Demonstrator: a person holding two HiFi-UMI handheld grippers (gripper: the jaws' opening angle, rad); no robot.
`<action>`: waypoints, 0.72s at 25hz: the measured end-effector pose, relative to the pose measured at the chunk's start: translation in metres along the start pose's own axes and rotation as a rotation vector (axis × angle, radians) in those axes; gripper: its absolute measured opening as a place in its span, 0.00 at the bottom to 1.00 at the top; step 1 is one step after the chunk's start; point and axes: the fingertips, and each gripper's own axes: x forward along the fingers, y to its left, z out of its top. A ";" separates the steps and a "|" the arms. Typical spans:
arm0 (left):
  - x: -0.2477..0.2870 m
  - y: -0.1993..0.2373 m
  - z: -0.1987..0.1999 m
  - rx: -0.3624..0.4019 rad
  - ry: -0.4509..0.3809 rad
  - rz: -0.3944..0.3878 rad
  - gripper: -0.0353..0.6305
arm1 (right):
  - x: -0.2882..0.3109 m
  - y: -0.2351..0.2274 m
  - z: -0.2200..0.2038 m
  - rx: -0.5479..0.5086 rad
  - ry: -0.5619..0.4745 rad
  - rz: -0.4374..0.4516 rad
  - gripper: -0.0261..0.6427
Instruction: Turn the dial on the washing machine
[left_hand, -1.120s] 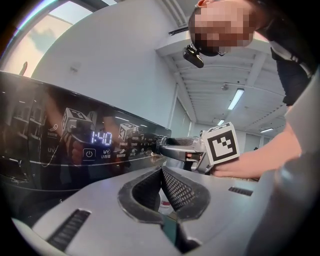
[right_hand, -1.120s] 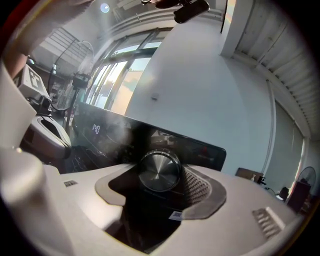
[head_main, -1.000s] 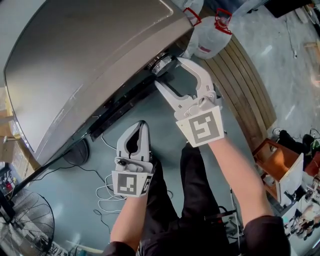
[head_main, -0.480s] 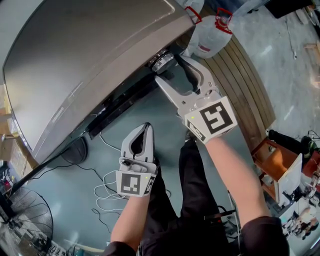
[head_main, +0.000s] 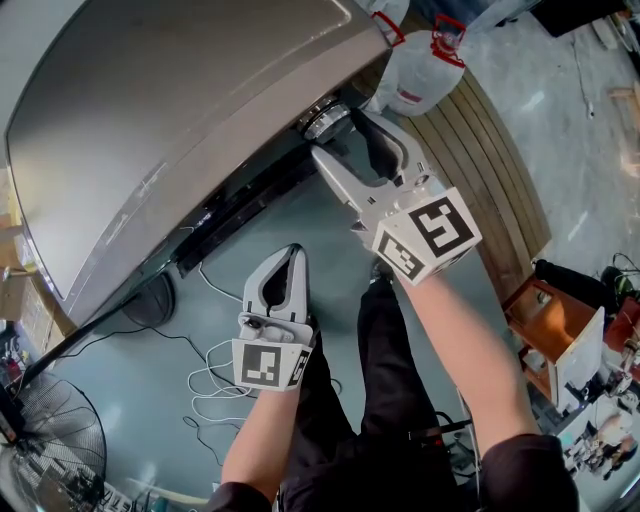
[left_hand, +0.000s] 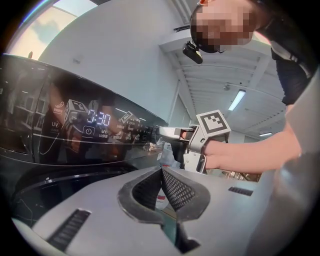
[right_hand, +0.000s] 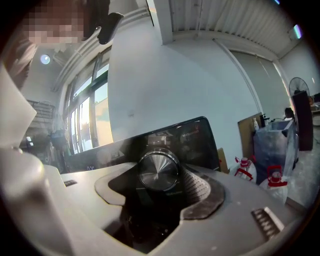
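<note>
Item: dial (right_hand: 158, 170), a short round knob with a brushed-metal face, mounted at the right end of the washing machine's (head_main: 170, 120) dark front panel. Its axis runs straight out of the panel, with the face towards the right gripper's camera; no pointer mark can be made out on it. Right gripper view: the right gripper (right_hand: 160, 187) has its jaws on either side of the knob, with the ribbed pad (right_hand: 199, 186) against the rim, clamped on it. The head view shows what that view cannot: the machine's grey lid from above, the knob edge-on under the lid's front lip, and the gripper's marker cube (head_main: 428, 235) tilted to one side. Left gripper view: the left gripper (left_hand: 161, 172) has its jaws together with nothing between them and is held low, well apart from the panel. Only this view shows the lit display (left_hand: 97, 118) on the glossy panel, left of the knob; its first digit is unclear. Surroundings: white bottles with red caps (head_main: 425, 65) just beside the machine's right corner, on a wooden slatted platform (head_main: 490, 170); a white cable (head_main: 215, 390) and a fan (head_main: 50, 440) on the floor.
</note>
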 end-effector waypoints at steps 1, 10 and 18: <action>0.000 0.001 0.000 0.000 -0.001 0.002 0.08 | 0.000 0.000 0.000 0.017 -0.002 -0.002 0.44; 0.001 0.003 0.005 0.003 -0.011 0.005 0.08 | -0.001 -0.005 0.000 0.261 -0.034 -0.003 0.44; 0.001 0.002 0.001 0.001 -0.003 -0.001 0.08 | -0.001 -0.008 -0.003 0.485 -0.055 0.006 0.44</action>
